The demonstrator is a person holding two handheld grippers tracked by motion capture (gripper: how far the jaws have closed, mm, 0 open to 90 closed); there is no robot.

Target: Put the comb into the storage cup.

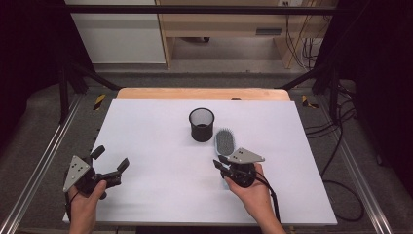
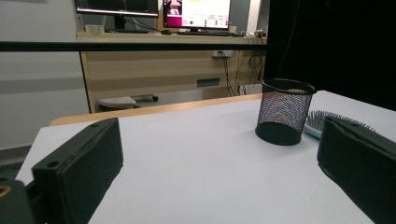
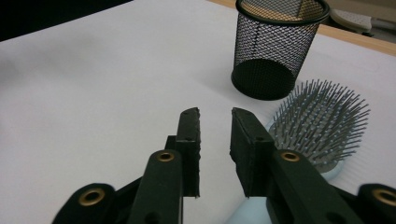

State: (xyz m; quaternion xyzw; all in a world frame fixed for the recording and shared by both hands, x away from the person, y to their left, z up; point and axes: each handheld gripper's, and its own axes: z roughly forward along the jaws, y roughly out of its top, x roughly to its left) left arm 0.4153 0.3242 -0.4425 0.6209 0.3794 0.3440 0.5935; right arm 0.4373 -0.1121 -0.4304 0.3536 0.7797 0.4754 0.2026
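Observation:
A hairbrush (image 1: 225, 141) with a light blue body and grey bristles lies bristles-up on the white table, just right of a black mesh cup (image 1: 201, 124) that stands upright. My right gripper (image 1: 220, 164) sits low at the brush's near end, over its handle. In the right gripper view its jaws (image 3: 215, 114) stand a narrow gap apart with bare table showing between the pads; the brush head (image 3: 317, 121) lies just right of them and the cup (image 3: 275, 46) beyond. My left gripper (image 1: 112, 157) rests wide open at the front left, holding nothing.
The white sheet (image 1: 156, 146) covers the table, with a wooden strip (image 1: 202, 93) along the far edge. The left gripper view looks across the table at the cup (image 2: 285, 112) and the brush (image 2: 317, 122). Cables lie on the floor at the right.

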